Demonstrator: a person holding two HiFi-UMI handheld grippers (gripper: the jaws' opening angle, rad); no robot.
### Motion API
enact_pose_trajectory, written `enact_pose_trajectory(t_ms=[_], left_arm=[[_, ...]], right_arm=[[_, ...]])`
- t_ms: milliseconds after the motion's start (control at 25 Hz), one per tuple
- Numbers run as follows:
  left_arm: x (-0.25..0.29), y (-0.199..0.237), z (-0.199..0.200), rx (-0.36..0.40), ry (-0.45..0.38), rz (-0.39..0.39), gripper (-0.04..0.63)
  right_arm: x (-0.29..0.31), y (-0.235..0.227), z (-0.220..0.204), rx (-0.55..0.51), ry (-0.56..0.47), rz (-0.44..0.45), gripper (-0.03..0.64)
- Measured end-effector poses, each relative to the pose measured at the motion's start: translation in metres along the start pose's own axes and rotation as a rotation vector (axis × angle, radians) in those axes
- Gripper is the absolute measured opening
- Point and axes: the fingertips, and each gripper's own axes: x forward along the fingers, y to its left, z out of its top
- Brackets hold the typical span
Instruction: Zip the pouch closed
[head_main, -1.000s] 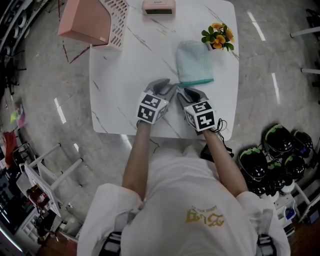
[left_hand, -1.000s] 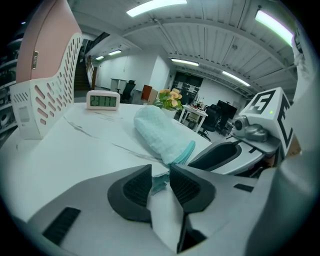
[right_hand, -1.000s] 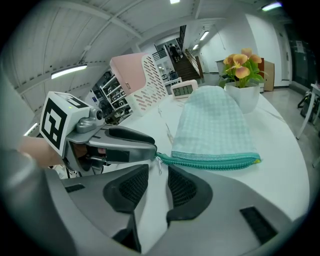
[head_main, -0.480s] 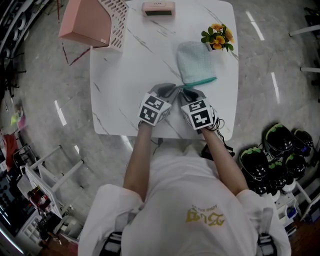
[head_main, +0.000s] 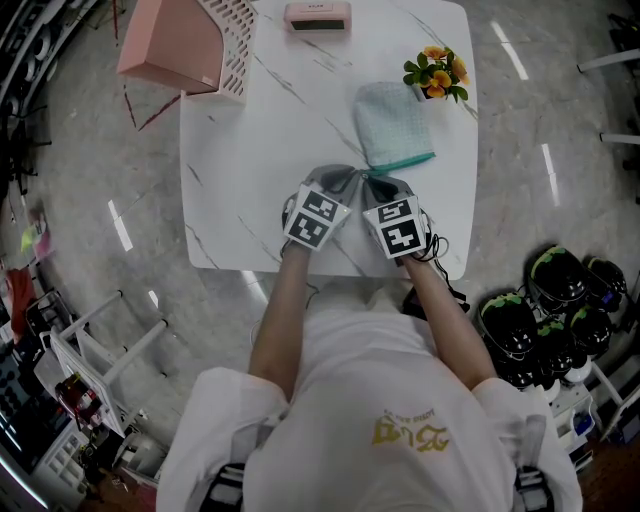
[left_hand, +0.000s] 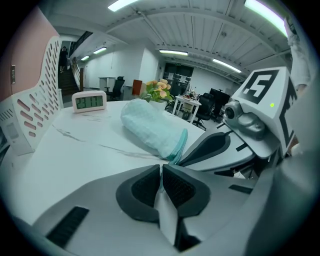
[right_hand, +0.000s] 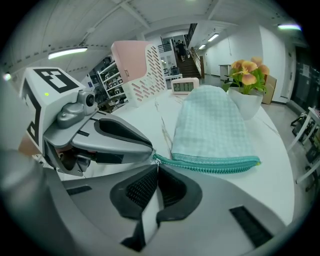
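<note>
A pale teal pouch (head_main: 393, 125) with a darker teal zipper edge (right_hand: 215, 164) lies on the white marble table (head_main: 240, 150), its zipper edge facing me. Both grippers meet at the zipper's left end. My left gripper (head_main: 348, 180) has its jaws closing; its pads (left_hand: 175, 187) stand almost together on a thin sliver of the pouch's corner (left_hand: 176, 156). My right gripper (head_main: 368, 182) is shut, its tips (right_hand: 157, 169) pinching the small zipper pull at that same end. In the right gripper view, the left gripper's finger (right_hand: 120, 132) reaches to the zipper end.
A pink slotted basket (head_main: 190, 40) stands at the table's far left and a small digital clock (head_main: 317, 15) at the far edge. A pot of orange flowers (head_main: 437, 72) sits just right of the pouch. Dark helmets (head_main: 540, 310) lie on the floor to the right.
Both grippers' jaws have gone from wide apart to closed at the pouch's near left corner. The hands edged slightly forward and rolled; the pouch's near edge shifted a little.
</note>
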Motion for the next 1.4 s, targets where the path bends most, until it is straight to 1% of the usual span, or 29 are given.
enact_pose_trajectory(t_ms=[960, 1200, 1400], left_arm=[[-0.004, 0.003, -0.005, -0.035, 0.011, 0.027, 0.032], [-0.008, 0.011, -0.007, -0.052, 0.012, 0.067, 0.031], [-0.01, 0.011, -0.006, -0.045, 0.015, 0.075, 0.031]], right_arm=[[-0.001, 0.003, -0.001, -0.037, 0.011, 0.019, 0.017], [-0.004, -0.004, -0.001, -0.029, 0.01, 0.003, 0.016], [-0.007, -0.004, -0.001, -0.039, 0.008, -0.001, 0.017]])
